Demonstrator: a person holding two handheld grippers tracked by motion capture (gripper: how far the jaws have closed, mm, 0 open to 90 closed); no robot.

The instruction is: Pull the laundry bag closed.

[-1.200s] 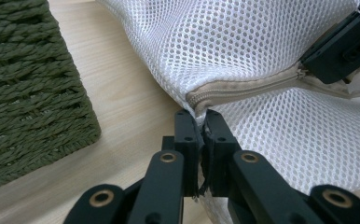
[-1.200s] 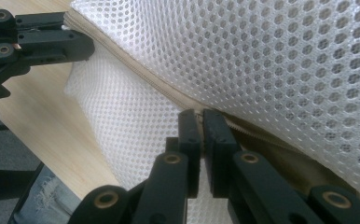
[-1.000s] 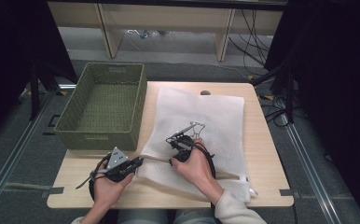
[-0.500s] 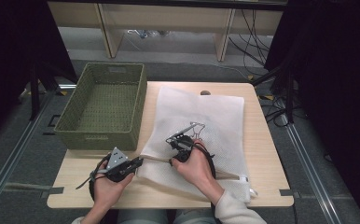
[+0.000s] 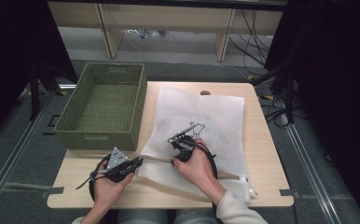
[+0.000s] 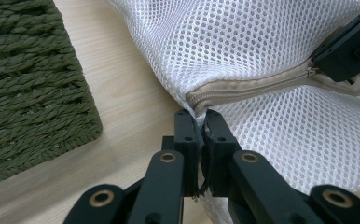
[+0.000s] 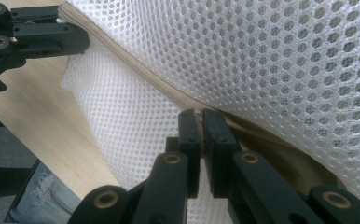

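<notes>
A white mesh bag (image 5: 206, 112) with a beige zipper (image 6: 243, 88) lies flat on the wooden table (image 5: 266, 154). My left gripper (image 5: 140, 161) is shut on the bag's near left corner, right at the zipper's end (image 6: 197, 116). A short way along the zipper line, my right gripper (image 5: 174, 160) is shut on the zipper (image 7: 201, 116), apparently on its slider. The zipper (image 7: 159, 84) runs taut between the two. In the right gripper view the left gripper (image 7: 87, 44) shows at the upper left. The right gripper (image 6: 315, 70) shows at the upper right of the left gripper view.
An empty green woven basket (image 5: 94, 133) stands on the table's left side, close to my left gripper, and its wall (image 6: 29, 93) shows in the left gripper view. The bag covers most of the table's right half. The table's front edge lies just below both hands.
</notes>
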